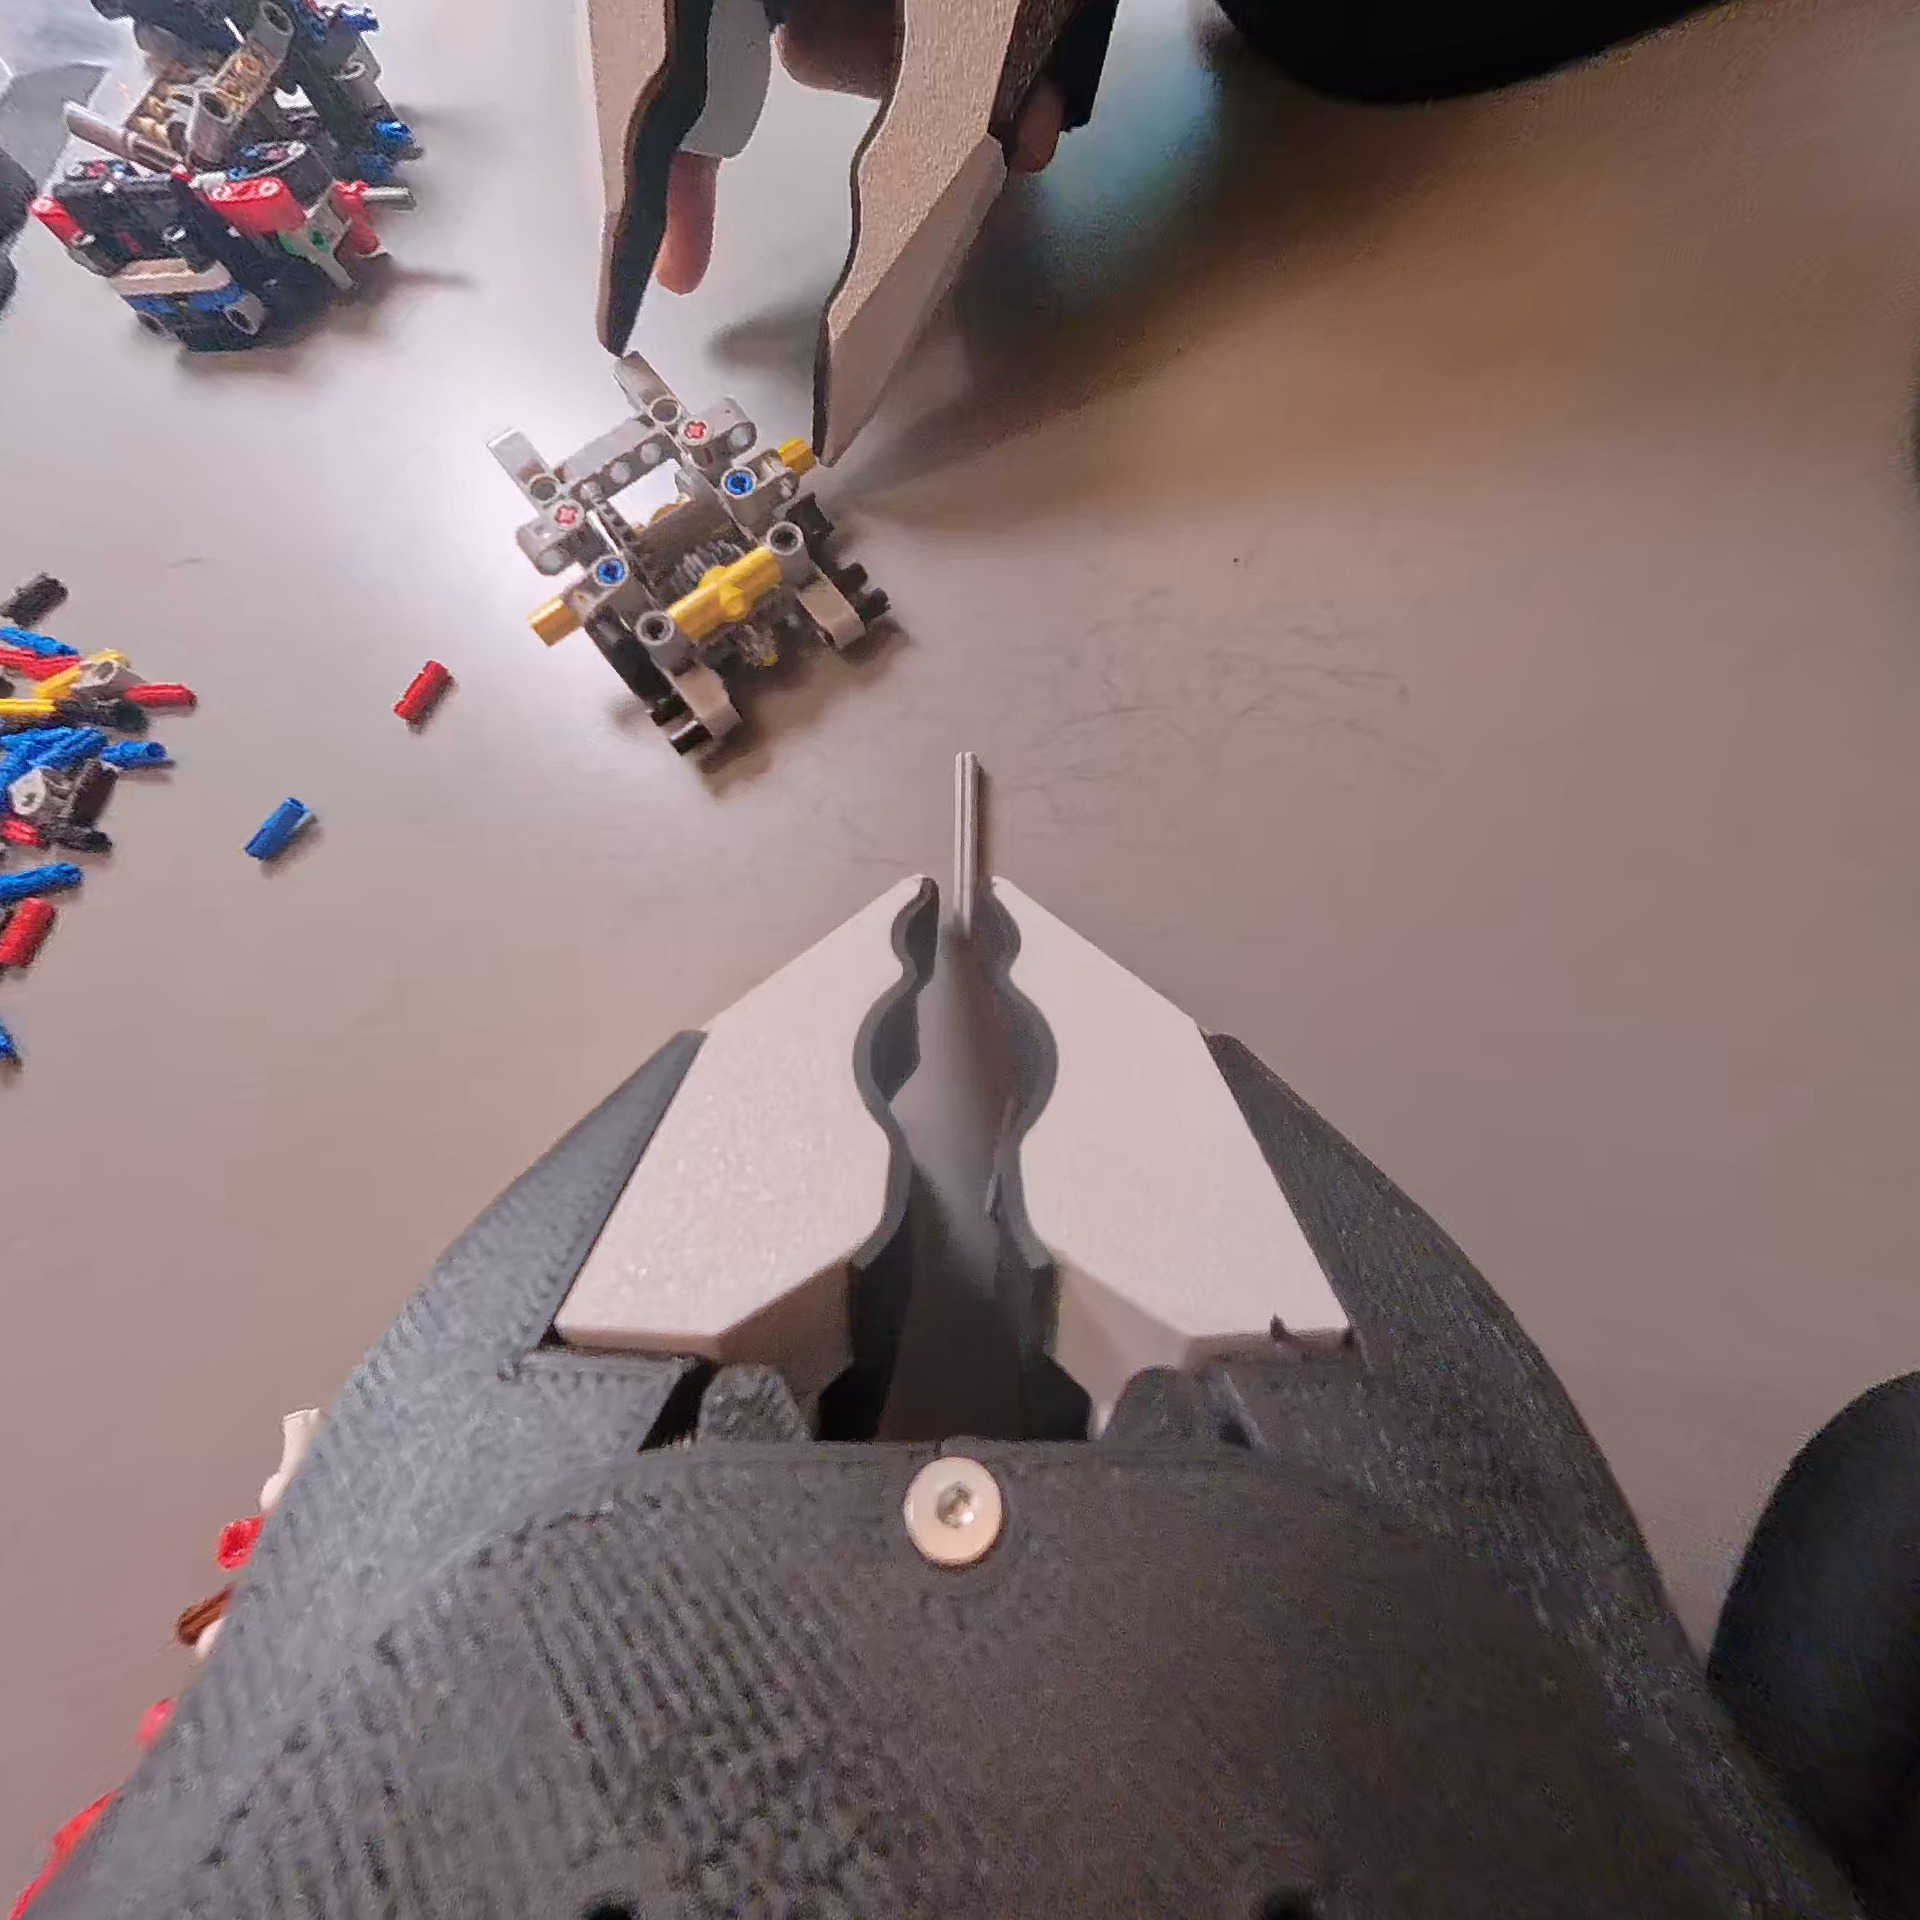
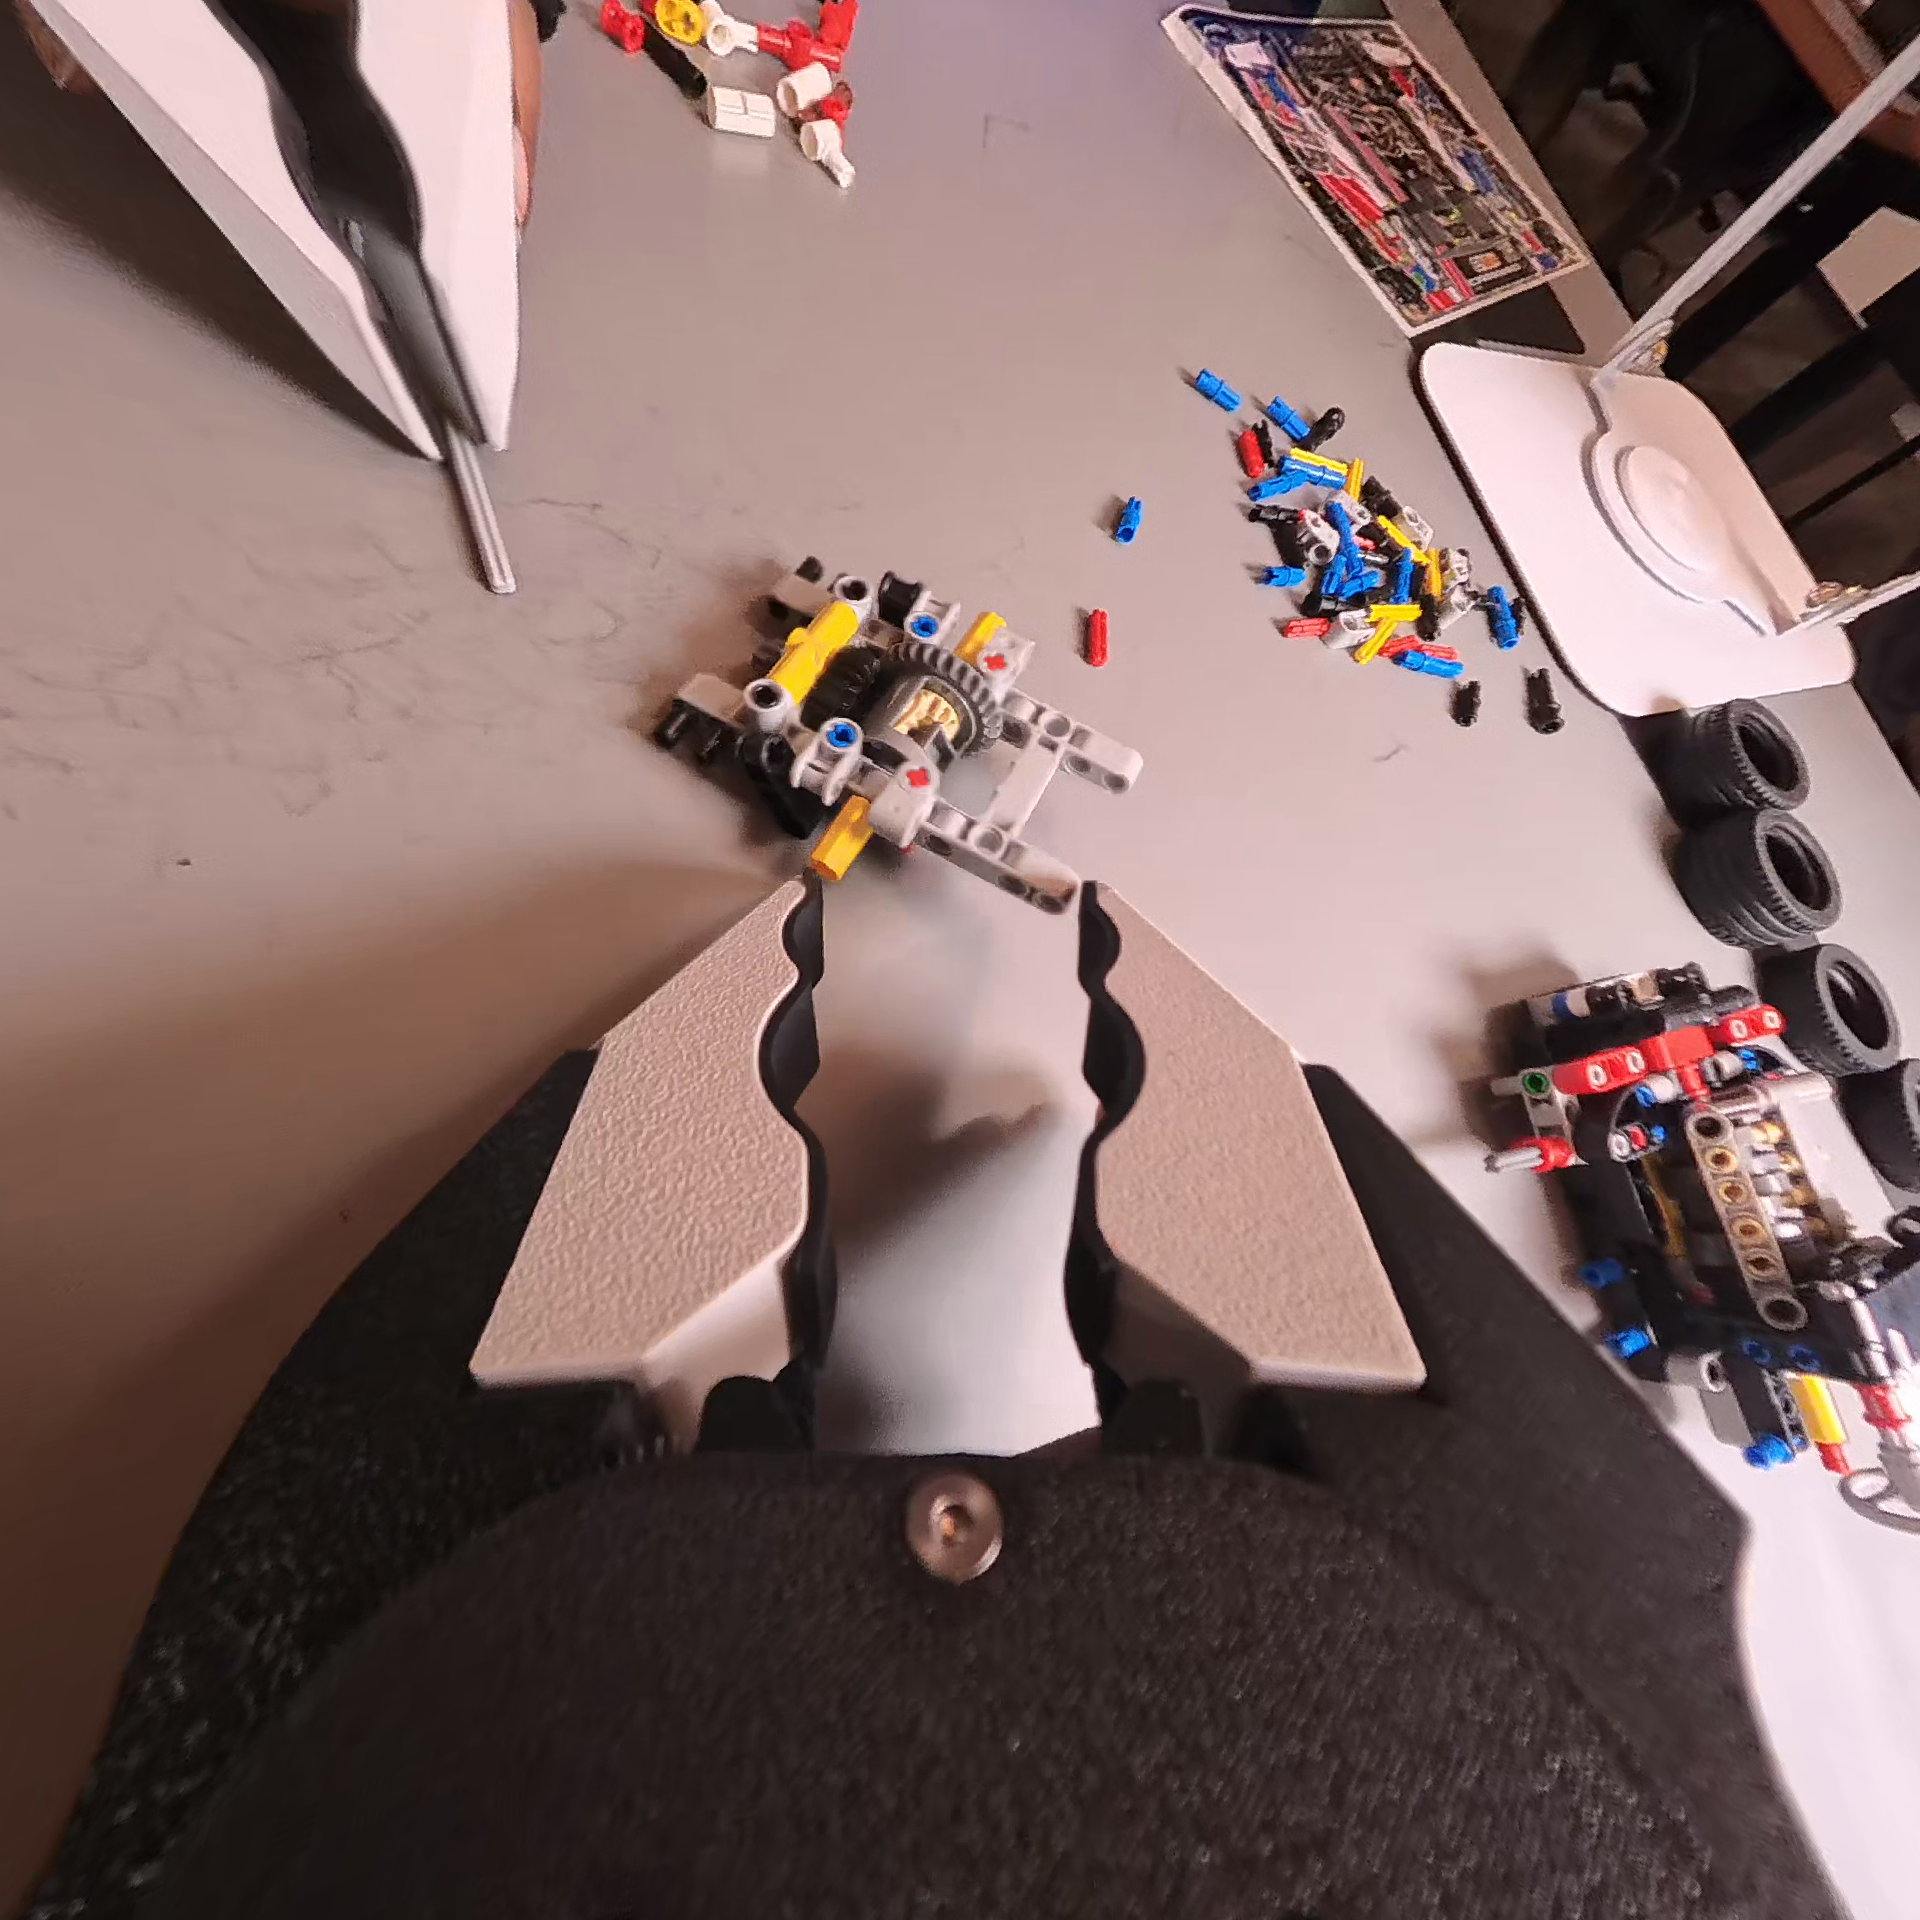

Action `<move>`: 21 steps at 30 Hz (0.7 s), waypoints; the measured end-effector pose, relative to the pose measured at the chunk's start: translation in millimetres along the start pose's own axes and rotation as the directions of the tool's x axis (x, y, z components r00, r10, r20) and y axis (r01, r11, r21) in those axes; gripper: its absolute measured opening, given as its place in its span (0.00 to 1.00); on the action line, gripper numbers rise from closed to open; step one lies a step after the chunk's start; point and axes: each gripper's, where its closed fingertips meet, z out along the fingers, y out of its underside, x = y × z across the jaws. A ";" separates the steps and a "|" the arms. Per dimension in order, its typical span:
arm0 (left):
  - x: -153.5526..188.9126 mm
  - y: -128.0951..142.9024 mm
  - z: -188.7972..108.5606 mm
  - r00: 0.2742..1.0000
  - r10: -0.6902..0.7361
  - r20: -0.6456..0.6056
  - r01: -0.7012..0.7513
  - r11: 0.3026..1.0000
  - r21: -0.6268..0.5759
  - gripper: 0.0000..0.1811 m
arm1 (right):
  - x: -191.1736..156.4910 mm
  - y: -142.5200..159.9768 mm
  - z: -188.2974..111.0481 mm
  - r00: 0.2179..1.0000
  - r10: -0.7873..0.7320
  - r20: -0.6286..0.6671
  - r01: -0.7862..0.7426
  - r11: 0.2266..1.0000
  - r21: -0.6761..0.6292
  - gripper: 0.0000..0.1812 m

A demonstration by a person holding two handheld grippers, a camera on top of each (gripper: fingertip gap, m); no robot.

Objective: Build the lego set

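Observation:
A small grey, black and yellow gear assembly (image 1: 694, 561) sits on the grey table; it also shows in the right wrist view (image 2: 883, 717). My left gripper (image 1: 961, 894) is shut on a thin grey axle (image 1: 967, 842) that sticks out past its tips, a short way from the assembly. In the right wrist view the left gripper (image 2: 457, 436) and its axle (image 2: 483, 520) are at the upper left. My right gripper (image 2: 945, 894) is open and empty, its tips just short of the assembly's yellow axle end and grey beam. In the left wrist view the right gripper (image 1: 717, 405) stands behind the assembly.
A larger black, red and blue chassis build (image 2: 1714, 1195) lies right; it is far left in the left wrist view (image 1: 218, 187). A pile of small pins (image 2: 1371, 561), loose red (image 2: 1096, 634) and blue (image 2: 1127, 517) pins, black tyres (image 2: 1756, 831), an instruction booklet (image 2: 1382, 156) and a white lamp base (image 2: 1621, 520) lie around.

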 end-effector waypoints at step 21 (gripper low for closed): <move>-19.2 -7.0 -0.7 0.993 -0.065 0.102 0.061 0.997 0.047 0.14 | -27.6 -23.9 16.2 0.991 -0.115 -0.069 0.116 0.993 0.013 0.17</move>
